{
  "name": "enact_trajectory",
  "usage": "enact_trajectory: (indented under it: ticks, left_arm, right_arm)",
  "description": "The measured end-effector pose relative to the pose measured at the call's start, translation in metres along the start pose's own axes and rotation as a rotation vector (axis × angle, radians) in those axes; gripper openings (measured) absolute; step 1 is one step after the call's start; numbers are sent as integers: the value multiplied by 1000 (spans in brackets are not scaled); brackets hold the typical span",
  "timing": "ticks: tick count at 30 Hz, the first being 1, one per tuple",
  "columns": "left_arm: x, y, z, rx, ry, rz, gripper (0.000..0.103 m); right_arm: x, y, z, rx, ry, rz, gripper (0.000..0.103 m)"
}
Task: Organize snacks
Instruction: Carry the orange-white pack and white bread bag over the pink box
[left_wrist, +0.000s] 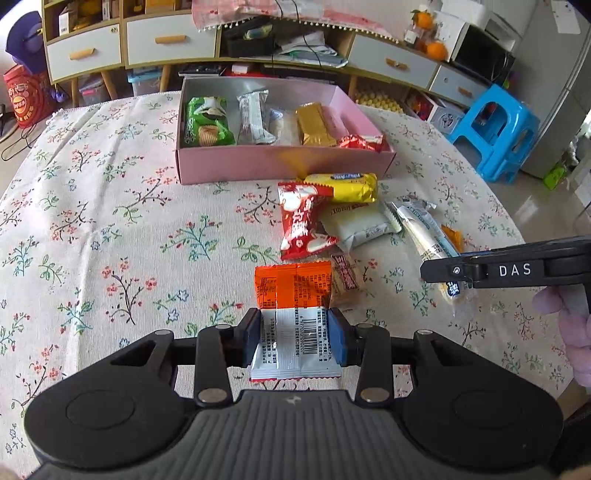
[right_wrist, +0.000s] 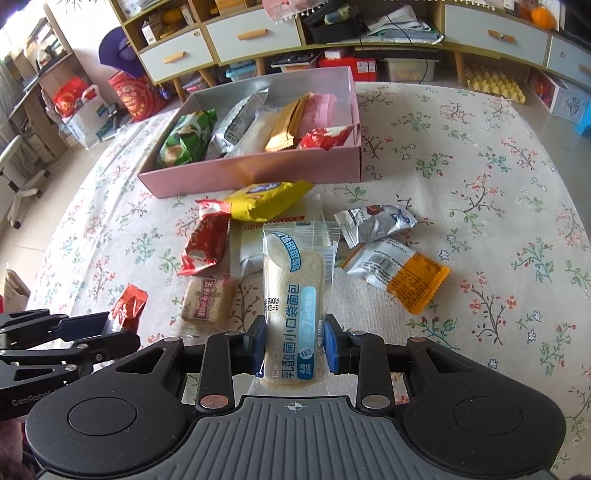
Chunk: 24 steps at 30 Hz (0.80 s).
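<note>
A: Left gripper (left_wrist: 291, 338)?
B: Pads clamped on an orange-and-white packet (left_wrist: 293, 317), held above the flowered tablecloth (left_wrist: 110, 229).
A: Right gripper (right_wrist: 294, 345)?
B: Pads clamped on a bread roll packet (right_wrist: 295, 295), upright, lifted clear of the loose snacks.
A: The box?
B: Pink box (left_wrist: 280, 164) sits beyond the pile, five snacks inside. A yellow packet (left_wrist: 345, 186) lies just before its front wall.

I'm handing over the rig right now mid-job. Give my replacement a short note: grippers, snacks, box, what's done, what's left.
Left gripper: shut on the orange-white packet.
Right gripper: shut on the bread roll.
Pink box at the table's far side holds a row of snacks: green, silver, white, gold, pink, red.
Left: box both held items, then the loose pile in front of the box and the packets to its right.
</note>
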<state>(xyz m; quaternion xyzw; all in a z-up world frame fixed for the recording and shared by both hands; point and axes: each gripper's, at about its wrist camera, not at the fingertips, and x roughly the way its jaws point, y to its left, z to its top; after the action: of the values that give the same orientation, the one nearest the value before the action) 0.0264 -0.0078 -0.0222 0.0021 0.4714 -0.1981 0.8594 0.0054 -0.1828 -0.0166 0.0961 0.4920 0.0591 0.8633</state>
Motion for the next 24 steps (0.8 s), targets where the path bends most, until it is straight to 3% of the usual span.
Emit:
enact_trajectory:
  ticks: [24]
  left_arm:
    - [-7,13,47,-117,-111,-18,36]
  right_arm:
    - [-15,16,39,79,-85,65,30]
